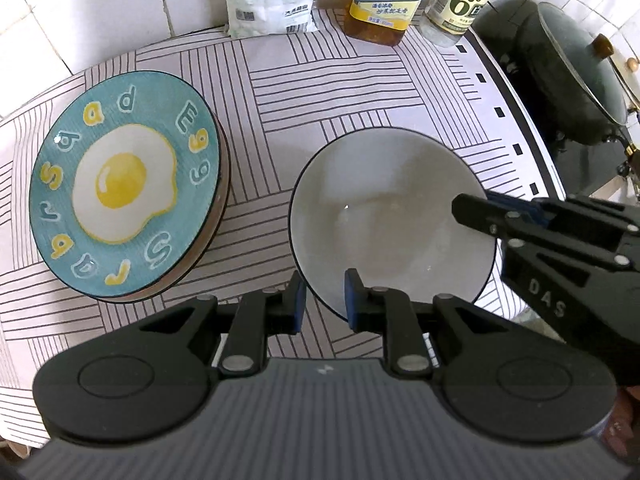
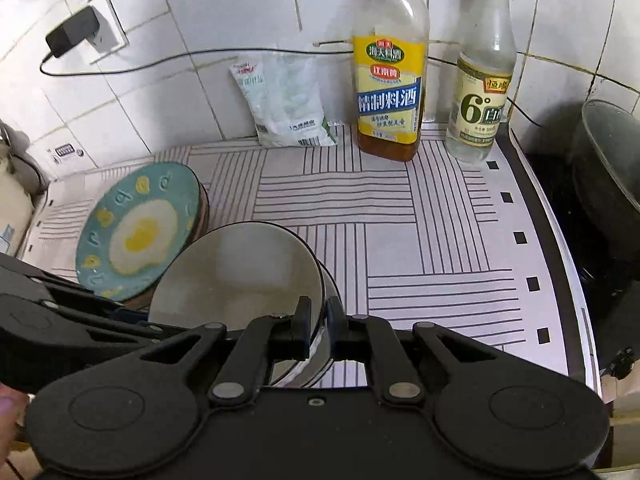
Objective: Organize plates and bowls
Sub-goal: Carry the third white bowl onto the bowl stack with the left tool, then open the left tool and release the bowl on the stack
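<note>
A white bowl point(image 1: 384, 216) with a dark rim stands on the striped cloth, right of a teal fried-egg plate point(image 1: 124, 192). The plate lies on top of a brownish plate. My left gripper point(image 1: 325, 300) straddles the bowl's near-left rim, one finger outside and one inside, with a sliver of gap on each side. My right gripper point(image 1: 486, 204) is shut on the bowl's right rim. In the right wrist view the bowl point(image 2: 240, 272) is tilted, and the right gripper point(image 2: 319, 320) pinches its wall. The plate point(image 2: 136, 236) lies behind it. A second curved edge shows under the bowl; I cannot tell what it is.
Against the tiled wall stand a cooking-wine bottle point(image 2: 390, 92), a vinegar bottle point(image 2: 480, 92) and a white bag point(image 2: 288, 104). A dark pot with a glass lid point(image 2: 608, 176) sits on the stove to the right. A charger point(image 2: 72, 32) and its cable hang at the back left.
</note>
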Tool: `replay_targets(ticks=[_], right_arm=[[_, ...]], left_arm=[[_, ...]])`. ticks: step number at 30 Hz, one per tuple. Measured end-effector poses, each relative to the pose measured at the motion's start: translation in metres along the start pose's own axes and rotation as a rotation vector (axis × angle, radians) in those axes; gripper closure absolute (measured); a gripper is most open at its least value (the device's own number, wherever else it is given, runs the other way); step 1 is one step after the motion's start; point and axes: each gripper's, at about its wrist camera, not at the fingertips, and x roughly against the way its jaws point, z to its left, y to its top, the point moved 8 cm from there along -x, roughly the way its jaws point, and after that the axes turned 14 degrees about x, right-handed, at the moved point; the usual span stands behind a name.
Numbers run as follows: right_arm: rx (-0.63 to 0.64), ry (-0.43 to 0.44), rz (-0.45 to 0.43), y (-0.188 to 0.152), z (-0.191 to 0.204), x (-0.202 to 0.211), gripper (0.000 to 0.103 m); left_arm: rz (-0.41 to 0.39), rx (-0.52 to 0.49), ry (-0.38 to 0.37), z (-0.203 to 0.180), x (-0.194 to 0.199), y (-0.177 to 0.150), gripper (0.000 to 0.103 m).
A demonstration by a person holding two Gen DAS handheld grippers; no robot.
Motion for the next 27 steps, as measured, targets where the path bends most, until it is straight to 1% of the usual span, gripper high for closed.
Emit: replay_targets(ticks=[2,4,7,11,14,16,18,19,21,24,25,27], right_arm=[[-0.001,0.004,-0.001,-0.001,-0.001,-0.003,0.092],[0.024,-0.009,-0.008,-0.002,0.000,-0.004,0.093],[0.033,-0.016,-0.007,-0.002,0.000,-0.006,0.093],[0.023,-0.019,-0.014,-0.003,-0.002,-0.006,0.093],[0.045,-0.033,-0.027,-0.005,0.000,-0.006,0.092],[0.063,-0.040,-0.030,-0.006,0.002,-0.007,0.092],[0.019,-0.021,-0.014,-0.009,0.000,-0.007,0.088],[-0.009,-0.009,-0.003,-0.011,-0.001,-0.006,0.087],[-0.045,0.005,-0.007,-0.015,-0.002,-0.004,0.086],[-0.090,0.010,-0.018,-0.018,-0.002,0.000,0.085],[-0.120,0.022,-0.020,-0.020,-0.002,0.003,0.083],[-0.173,0.061,-0.046,-0.023,-0.001,0.012,0.074]], left_arm=[[-0.019,-0.023,0.016,-0.003,0.003,-0.001,0.084],[-0.021,-0.036,0.022,-0.004,0.002,-0.001,0.083],[-0.003,-0.022,0.013,-0.002,-0.002,-0.002,0.083],[-0.005,-0.019,0.000,-0.004,-0.003,-0.003,0.082],[-0.008,-0.013,-0.011,-0.004,-0.001,-0.005,0.080],[-0.007,0.002,-0.023,-0.003,0.000,-0.007,0.077],[0.006,0.033,-0.047,-0.002,0.003,-0.008,0.072],[0.004,0.048,-0.053,-0.001,0.006,-0.009,0.072],[-0.018,0.067,-0.041,0.001,0.014,-0.010,0.065],[-0.048,0.050,-0.037,0.004,0.028,-0.015,0.063],[-0.053,0.044,-0.035,0.006,0.032,-0.017,0.063],[-0.072,0.037,-0.046,0.008,0.043,-0.020,0.062]])
